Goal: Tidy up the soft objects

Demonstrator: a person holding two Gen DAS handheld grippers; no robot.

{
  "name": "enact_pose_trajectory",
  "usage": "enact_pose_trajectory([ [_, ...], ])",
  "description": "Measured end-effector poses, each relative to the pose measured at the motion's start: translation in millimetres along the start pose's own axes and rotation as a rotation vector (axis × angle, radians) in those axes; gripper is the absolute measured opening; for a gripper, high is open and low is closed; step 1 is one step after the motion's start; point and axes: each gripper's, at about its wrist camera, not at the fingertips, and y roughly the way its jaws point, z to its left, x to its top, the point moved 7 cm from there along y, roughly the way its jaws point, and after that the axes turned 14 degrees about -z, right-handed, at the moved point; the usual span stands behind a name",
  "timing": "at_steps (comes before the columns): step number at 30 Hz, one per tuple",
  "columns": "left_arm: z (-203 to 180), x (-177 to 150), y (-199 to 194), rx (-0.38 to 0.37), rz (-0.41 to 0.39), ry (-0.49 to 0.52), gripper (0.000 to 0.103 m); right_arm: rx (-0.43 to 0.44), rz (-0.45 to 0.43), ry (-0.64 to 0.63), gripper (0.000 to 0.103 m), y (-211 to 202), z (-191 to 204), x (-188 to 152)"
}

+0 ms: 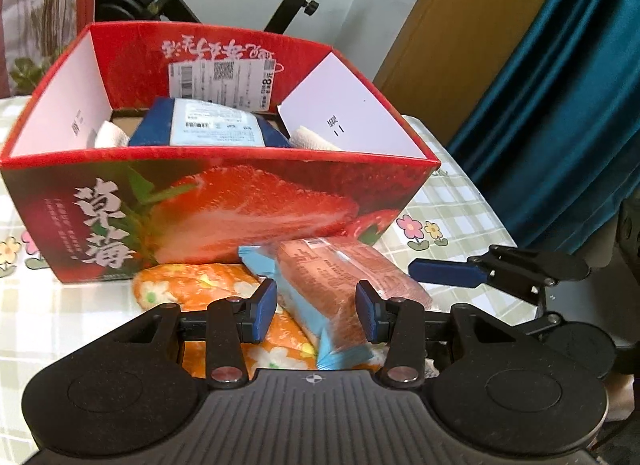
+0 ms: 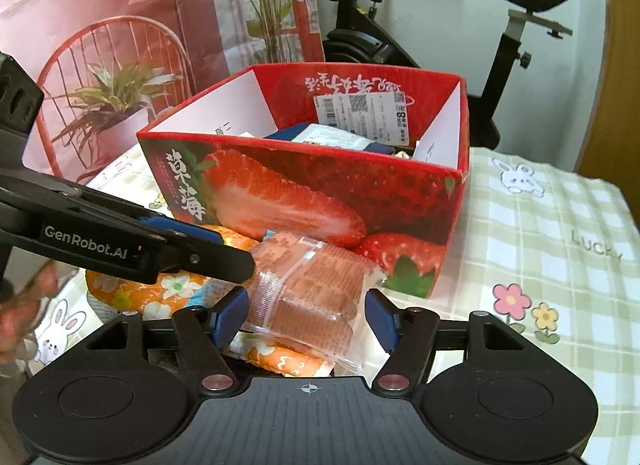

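A black exercise bike (image 2: 404, 37) stands beyond the counter's far edge, next to a teal curtain (image 1: 560, 77) and a wooden panel (image 1: 460, 17). A checked cloth (image 2: 560, 225) printed with rabbits and flowers covers the counter.

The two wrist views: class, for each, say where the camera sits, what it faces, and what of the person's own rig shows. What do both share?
Left wrist: behind the left gripper, facing the strawberry box and the snack packet; the right gripper enters at right.
Right wrist: behind the right gripper, same box from its corner; the left gripper crosses at left.
Shared: box, packet, orange floral pouch.
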Motion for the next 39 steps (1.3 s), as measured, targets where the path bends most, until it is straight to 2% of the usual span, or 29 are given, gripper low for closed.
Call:
enact_pose_trajectory([
  [8, 5.7, -2.0, 12.5, -0.044, 0.024, -0.091, 0.05, 0.047, 0.007, 0.049, 0.064, 10.9, 0.4, -2.5],
  [16, 9.0, -2.6, 17.6, -0.064, 0.039, -0.132, 0.052, 0.057, 0.023, 0.063, 0.066, 14.6, 1.3, -3.0],
  [31, 8.2, -4.9, 18.0, -0.067, 0.043, -0.106, 0.053, 0.097, 0.044, -0.028, 0.069, 6.9, 8.3, -4.7],
  [36, 7.8, -5.4, 19.8, -0.065, 0.046, -0.102, 0.054, 0.085, 0.047, -0.038, 0.07, 8.6, 4.6, -4.6],
  [39, 7.7, -5.6, 21.2, -0.06, 0.047, -0.095, 0.054, 0.085, 0.05, -0.035, 0.077, 14.1, 0.9, -5.1],
])
